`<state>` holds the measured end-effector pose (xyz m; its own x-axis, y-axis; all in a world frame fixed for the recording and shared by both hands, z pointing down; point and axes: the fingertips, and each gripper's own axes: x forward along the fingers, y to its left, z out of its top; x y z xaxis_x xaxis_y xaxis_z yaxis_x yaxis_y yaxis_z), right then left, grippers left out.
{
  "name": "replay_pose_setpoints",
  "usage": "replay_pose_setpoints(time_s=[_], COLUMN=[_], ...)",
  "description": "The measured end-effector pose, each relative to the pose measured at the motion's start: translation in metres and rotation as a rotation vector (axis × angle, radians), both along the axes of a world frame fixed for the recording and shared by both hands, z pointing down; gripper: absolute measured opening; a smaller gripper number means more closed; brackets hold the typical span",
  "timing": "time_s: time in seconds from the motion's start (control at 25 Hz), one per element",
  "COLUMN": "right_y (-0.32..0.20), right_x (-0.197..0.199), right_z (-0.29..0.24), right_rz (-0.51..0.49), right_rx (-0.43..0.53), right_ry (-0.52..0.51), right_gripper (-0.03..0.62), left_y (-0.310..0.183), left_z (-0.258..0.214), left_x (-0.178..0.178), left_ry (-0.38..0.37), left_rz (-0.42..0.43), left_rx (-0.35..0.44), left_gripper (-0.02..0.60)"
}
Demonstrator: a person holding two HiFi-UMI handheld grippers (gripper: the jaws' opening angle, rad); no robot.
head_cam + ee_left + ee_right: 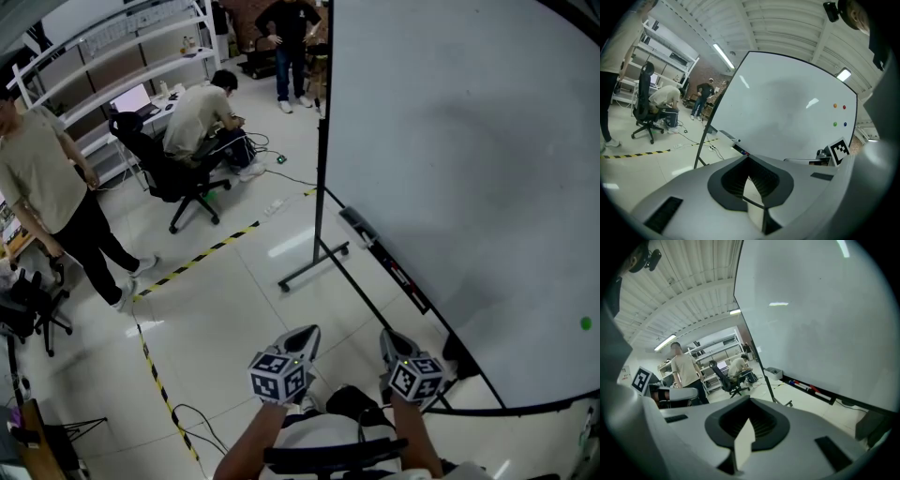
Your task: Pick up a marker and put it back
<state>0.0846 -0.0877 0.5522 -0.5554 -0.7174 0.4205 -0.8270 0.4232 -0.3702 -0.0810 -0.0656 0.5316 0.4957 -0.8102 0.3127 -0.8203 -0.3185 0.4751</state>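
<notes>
Facing whiteboard (469, 169) on glossy floor (234, 291): left hand-held gripper (302, 336), right hand-held gripper (394, 341) closed, empty.

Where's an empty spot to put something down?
The floor between the striped tape and the whiteboard stand is bare. The whiteboard tray is crowded with markers and a gray box; a seated person and an office chair crowd the shelves.

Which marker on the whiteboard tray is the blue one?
The blue marker, at the row's end nearest the grey box; the red markers lie further along.

Left tool (300, 338) closed, right tool (395, 343) closed
</notes>
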Motion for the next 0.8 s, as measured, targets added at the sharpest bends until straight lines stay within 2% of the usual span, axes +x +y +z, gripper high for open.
replay_pose_setpoints(time_s=[0.32,0.8], right_y=[-0.037,-0.127], right_x=[-0.001,-0.022], right_z=[0.005,-0.007], right_rz=[0.025,0.002], right_rx=[-0.005,0.026], right_ry=[-0.011,-0.026], right_gripper=[0.008,0.008], left_y=[-0.035,-0.114], left_z=[0.004,-0.003], left_x=[-0.003,-0.015], left_ry=[-0.010,-0.043], left_rz=[0.017,0.013], left_rx=[-0.009,-0.001], left_gripper=[-0.003,-0.003])
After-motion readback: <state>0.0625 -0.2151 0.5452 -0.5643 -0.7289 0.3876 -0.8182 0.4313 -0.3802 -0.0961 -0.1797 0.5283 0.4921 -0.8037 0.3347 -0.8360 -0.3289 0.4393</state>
